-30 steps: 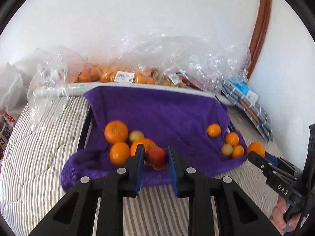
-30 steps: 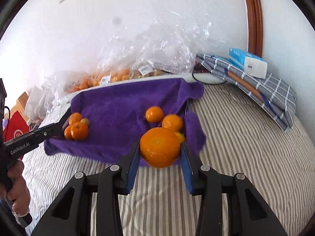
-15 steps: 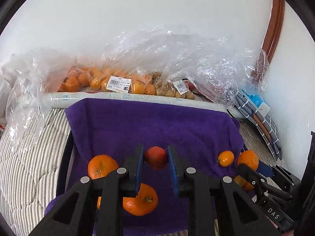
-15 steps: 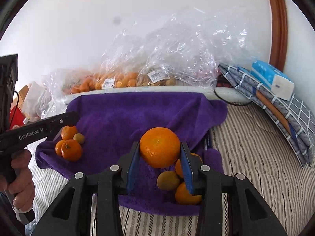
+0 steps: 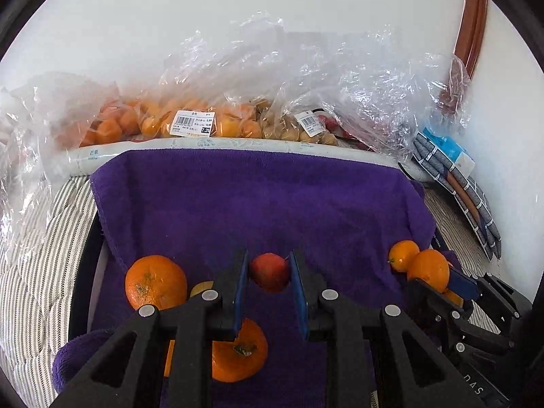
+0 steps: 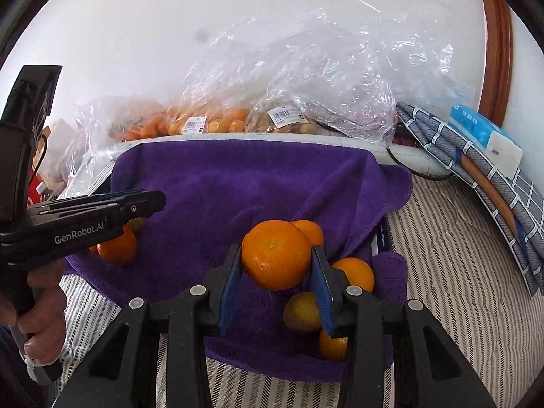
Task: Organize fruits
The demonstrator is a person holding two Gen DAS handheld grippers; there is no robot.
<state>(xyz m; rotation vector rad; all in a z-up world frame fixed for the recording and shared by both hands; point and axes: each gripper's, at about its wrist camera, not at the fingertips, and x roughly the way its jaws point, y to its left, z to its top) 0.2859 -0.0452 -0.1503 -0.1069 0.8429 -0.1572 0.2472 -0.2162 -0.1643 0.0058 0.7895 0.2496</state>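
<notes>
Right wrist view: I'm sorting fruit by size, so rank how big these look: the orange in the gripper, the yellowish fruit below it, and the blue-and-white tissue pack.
1. Held orange, though nearness to the camera inflates it.
2. Tissue pack, farther off, so likely bigger than it looks.
3. Yellowish fruit, partly hidden by the right gripper.

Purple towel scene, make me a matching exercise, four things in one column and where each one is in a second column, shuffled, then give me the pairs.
Things:
1. small red round fruit
2. large round orange
3. blue and white tissue pack
4. clear plastic bags of fruit

Places:
A. on the folded checked cloth at the right
B. clamped in the right gripper
C. along the wall behind the purple towel
D. clamped in the left gripper

Pairs: 1-D, 2-B, 3-A, 4-C
</notes>
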